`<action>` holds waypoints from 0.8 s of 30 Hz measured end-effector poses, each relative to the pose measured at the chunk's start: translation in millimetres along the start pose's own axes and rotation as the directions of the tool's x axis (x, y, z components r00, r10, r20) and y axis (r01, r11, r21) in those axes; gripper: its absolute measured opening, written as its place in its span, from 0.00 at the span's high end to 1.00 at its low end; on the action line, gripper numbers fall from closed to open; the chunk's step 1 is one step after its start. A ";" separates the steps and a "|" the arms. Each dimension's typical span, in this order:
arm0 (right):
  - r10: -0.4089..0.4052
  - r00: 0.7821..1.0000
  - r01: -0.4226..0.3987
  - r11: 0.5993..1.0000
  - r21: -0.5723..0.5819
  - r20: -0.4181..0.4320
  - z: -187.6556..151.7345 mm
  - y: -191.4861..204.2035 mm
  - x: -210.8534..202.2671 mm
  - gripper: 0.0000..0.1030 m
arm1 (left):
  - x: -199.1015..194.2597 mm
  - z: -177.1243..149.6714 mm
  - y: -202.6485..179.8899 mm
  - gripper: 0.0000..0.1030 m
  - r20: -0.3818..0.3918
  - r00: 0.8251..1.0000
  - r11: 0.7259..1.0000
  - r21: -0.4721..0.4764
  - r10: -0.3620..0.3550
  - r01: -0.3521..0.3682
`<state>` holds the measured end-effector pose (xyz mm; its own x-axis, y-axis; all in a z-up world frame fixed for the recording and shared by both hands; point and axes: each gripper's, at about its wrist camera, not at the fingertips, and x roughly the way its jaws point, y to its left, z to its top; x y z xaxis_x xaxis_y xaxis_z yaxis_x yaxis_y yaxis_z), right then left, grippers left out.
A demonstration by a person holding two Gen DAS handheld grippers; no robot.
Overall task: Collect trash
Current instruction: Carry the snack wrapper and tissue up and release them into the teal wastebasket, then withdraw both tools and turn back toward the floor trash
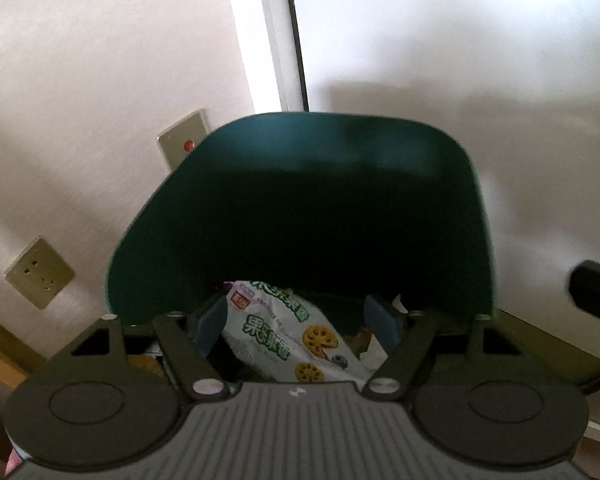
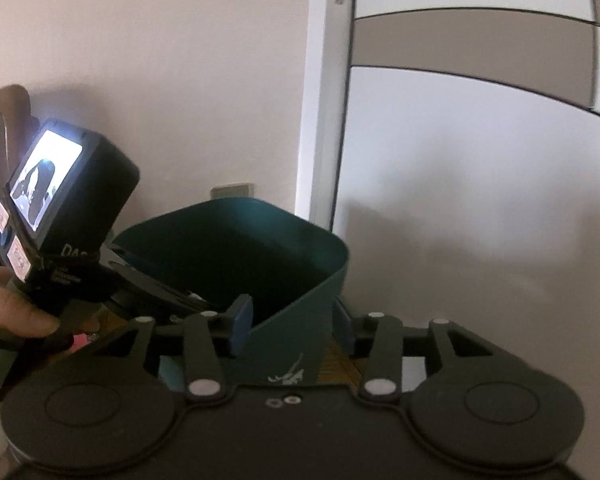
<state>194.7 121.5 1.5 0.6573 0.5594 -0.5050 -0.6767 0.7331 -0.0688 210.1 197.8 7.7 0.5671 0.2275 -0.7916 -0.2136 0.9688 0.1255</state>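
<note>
A dark green bin (image 1: 300,208) stands against the wall; its inside fills the left wrist view. My left gripper (image 1: 296,320) reaches over the bin's rim, jaws apart, with a white snack packet with green writing (image 1: 288,332) lying between the blue fingers (image 1: 210,326) inside the bin. I cannot tell whether the pads touch the packet. In the right wrist view the same bin (image 2: 296,320) sits between my right gripper's (image 2: 292,324) open fingers (image 2: 240,320), near its front right corner. The left gripper's body shows there at left, over the bin.
Wall sockets (image 1: 40,272) and a switch plate with a red dot (image 1: 184,142) are on the white wall to the left. A white door frame (image 2: 324,100) and panelled door are behind the bin. Wooden floor shows low at the edges.
</note>
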 end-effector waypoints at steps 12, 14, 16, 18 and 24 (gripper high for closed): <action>-0.023 0.999 0.022 0.999 0.033 0.043 -19.6 -24.4 -85.3 0.51 | -62.0 -15.2 -17.2 0.23 0.098 0.995 1.000 0.009 -0.007 0.006; -0.030 0.999 0.029 0.999 0.040 0.044 -27.8 -29.6 -100.2 0.50 | -73.4 -18.9 -22.9 0.23 0.113 0.994 1.000 0.019 -0.012 0.009; -0.032 0.999 0.031 0.998 0.047 0.042 -37.0 -34.2 -112.4 0.50 | -84.5 -23.1 -29.0 0.22 0.126 0.992 1.000 0.024 -0.021 0.018; -0.038 0.998 0.036 0.998 0.053 0.040 -46.1 -38.7 -121.3 0.50 | -92.9 -27.0 -34.9 0.21 0.132 0.990 0.999 0.028 -0.044 0.040; -0.060 0.998 0.057 0.994 0.095 0.031 -80.7 -59.5 -141.4 0.49 | -115.8 -45.1 -62.6 0.20 0.157 0.983 0.993 0.081 -0.095 0.083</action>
<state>115.2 -32.4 7.5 0.7068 0.5258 -0.4732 -0.6035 0.7972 -0.0157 121.9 106.4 64.6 0.7025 0.1471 -0.6963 -0.1004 0.9891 0.1077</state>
